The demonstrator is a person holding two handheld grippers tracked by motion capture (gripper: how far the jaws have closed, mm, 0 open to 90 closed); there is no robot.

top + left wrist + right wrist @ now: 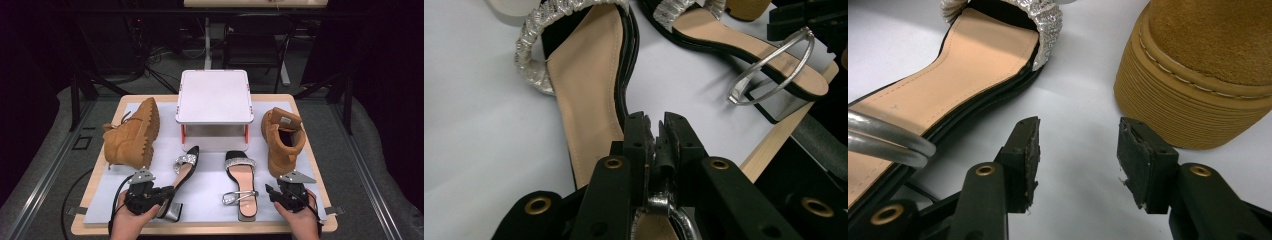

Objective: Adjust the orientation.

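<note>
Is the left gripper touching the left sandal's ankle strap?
Touching. In the left gripper view, the left gripper has its jaws clamped on the silver ankle strap of the left sandal.

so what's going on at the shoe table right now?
A person works two handheld grippers over a mat laid with two tan boots, two black sandals and a white stand. The left gripper has its jaws clamped on the silver ankle strap of the left sandal, at its heel end. The right gripper sits with jaws open and nothing between them, on the mat between the right sandal and the right boot.
</note>
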